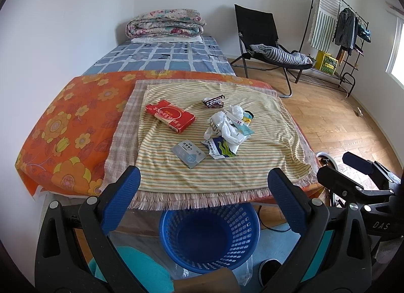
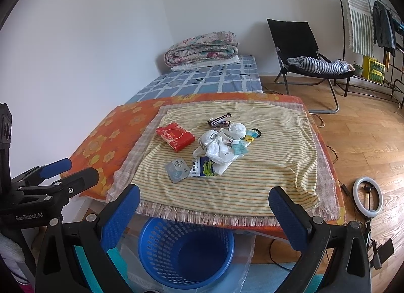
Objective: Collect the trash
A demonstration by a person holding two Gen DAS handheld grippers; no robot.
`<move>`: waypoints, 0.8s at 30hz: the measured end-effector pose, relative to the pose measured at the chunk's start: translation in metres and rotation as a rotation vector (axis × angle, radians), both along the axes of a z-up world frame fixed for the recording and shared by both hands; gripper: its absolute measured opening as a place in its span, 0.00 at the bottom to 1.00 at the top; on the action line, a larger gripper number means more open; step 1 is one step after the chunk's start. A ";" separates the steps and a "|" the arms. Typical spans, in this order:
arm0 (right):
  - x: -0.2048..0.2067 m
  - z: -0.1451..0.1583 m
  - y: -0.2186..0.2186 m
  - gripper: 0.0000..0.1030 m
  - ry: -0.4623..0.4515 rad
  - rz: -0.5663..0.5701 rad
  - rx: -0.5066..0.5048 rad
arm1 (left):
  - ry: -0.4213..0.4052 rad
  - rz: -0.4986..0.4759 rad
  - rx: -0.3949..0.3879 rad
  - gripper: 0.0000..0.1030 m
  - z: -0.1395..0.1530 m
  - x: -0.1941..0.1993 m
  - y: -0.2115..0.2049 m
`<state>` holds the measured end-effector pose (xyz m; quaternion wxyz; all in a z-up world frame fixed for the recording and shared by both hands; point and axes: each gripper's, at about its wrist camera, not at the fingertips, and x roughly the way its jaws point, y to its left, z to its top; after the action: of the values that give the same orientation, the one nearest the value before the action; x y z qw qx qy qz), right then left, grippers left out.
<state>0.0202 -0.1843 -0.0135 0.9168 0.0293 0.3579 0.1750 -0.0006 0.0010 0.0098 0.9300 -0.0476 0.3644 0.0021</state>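
Blue ribbed pads on the left gripper stood wide apart with nothing between them, black plastic arms cut off at the frame bottom. Right gripper was the same, jaws spread and empty; both hung short of the bed's near edge. Below and between the fingers sat a round blue plastic basket with a perforated wall, on the floor just under the bed edge, its far rim hidden by the fringe of the cloth; no trash was visible inside it. Clear plastic sheet under it, hard to make out. Trash lay well ahead on a yellow striped cloth spread over a checked fringed blanket and an orange floral sheet. Flat red cardboard box sat to the left, tilted. Grey foil sachet was nearest the edge, just beside a blue-green-white printed packet, which was partly tucked under a crumpled white plastic bag. Small items at the bag's right side, a teal tag and something yellow, were too jumbled to identify. Dark candy wrapper lay behind, apart from the pile. Print on all packaging unreadable. Folded floral quilt sat at the bed's far end. Ring light on wooden floor, partly cut by the right finger's arm.
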 end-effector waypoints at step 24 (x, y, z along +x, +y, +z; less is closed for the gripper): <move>-0.001 0.002 0.002 1.00 0.002 0.003 0.002 | 0.003 0.000 -0.005 1.00 0.004 -0.002 0.002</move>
<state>0.0197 -0.1819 -0.0112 0.9160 0.0296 0.3588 0.1768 -0.0025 0.0027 0.0133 0.9294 -0.0498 0.3656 0.0015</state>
